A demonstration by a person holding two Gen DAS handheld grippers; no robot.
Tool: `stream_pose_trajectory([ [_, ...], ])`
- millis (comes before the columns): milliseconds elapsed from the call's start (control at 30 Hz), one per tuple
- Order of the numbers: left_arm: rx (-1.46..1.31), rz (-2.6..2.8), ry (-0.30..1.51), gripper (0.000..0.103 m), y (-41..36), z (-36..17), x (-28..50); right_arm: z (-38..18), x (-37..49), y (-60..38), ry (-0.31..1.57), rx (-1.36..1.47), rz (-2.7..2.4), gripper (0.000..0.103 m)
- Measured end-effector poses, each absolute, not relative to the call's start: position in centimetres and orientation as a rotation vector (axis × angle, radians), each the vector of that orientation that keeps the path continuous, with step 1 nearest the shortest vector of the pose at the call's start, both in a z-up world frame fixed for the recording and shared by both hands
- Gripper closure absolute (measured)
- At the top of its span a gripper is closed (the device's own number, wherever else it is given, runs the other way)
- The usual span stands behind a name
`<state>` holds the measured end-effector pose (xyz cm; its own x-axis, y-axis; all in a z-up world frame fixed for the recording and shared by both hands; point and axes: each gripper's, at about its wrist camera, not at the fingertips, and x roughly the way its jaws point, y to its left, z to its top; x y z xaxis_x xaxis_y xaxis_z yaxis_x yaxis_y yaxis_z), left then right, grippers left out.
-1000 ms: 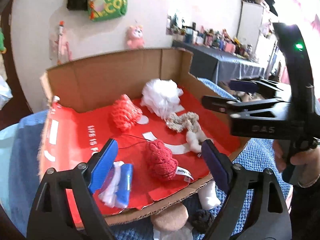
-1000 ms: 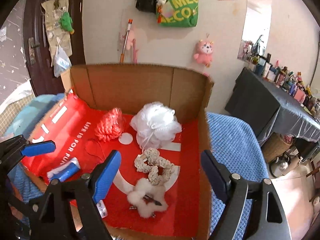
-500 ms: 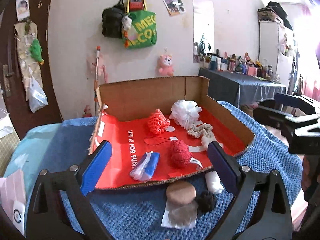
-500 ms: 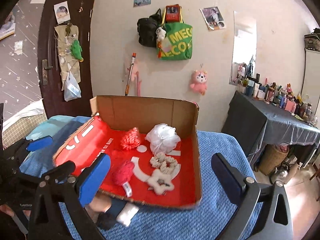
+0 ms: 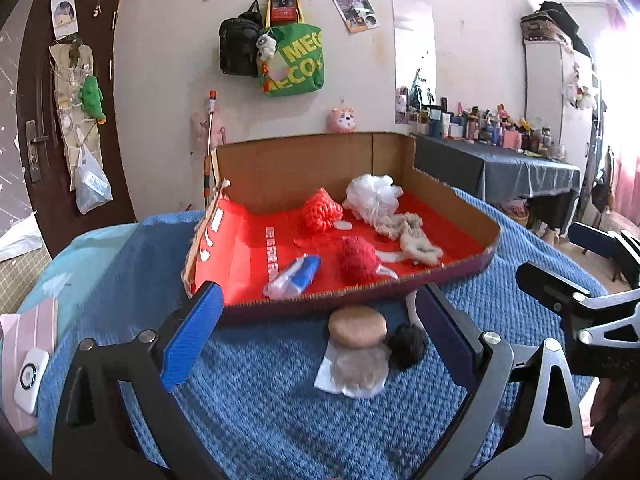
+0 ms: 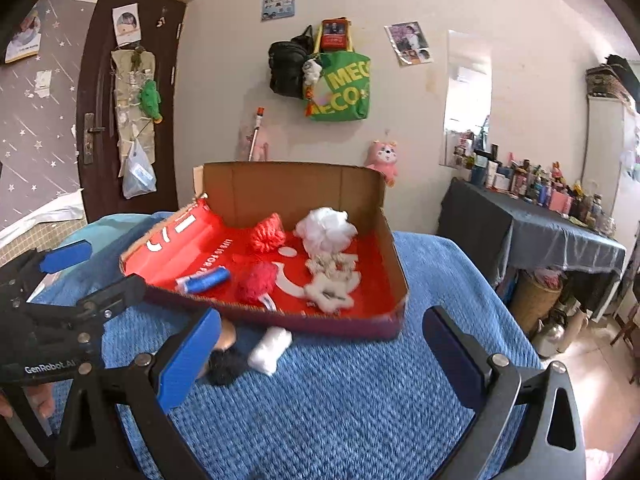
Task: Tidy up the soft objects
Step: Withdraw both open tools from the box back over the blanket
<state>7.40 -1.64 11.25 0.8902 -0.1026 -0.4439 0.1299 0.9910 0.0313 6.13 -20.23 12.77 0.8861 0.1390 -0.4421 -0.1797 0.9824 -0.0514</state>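
A cardboard box (image 5: 452,196) (image 6: 280,184) lined in red holds a white mesh pouf (image 5: 372,196), an orange knit piece (image 5: 320,210), a dark red knit piece (image 5: 356,256), a beige scrunchie (image 5: 400,226), a white fluffy star (image 6: 332,290) and a blue-white bundle (image 5: 296,274). In front of it on the blanket lie a tan puff (image 5: 357,326) on a clear packet, a black pom (image 5: 408,346) and a white roll (image 6: 270,348). My left gripper (image 5: 317,300) is open and empty, short of the puff. My right gripper (image 6: 322,316) is open and empty too.
Everything rests on a blue knitted blanket (image 5: 280,400). A table (image 6: 540,220) under a dark cloth, crowded with bottles, stands to the right. A pink pad with a white device (image 5: 28,372) lies at the blanket's left edge. Bags hang on the wall behind.
Both grippers have drawn back from the box and their jaws have spread wider. The puff, pom and roll in front of the box have come fully into view.
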Motion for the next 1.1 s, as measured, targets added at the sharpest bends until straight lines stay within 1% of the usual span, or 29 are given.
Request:
stream_pose_trajectory([
  [400,0.051,-0.084,0.514,0.005,-1.4,7.2,7.1,8.0,6.0,-20.7,0.483,-0.068,0.133,0.0],
  [600,0.049,-0.077,0.536,0.005,-1.2,6.2,7.1,6.3,6.3,-20.6,0.517,-0.071,0.112,0.0],
  [1100,0.043,-0.092,0.577,0.005,-1.0,5.8,7.8,5.5,7.3,-20.9,0.568,-0.048,0.105,0.0],
])
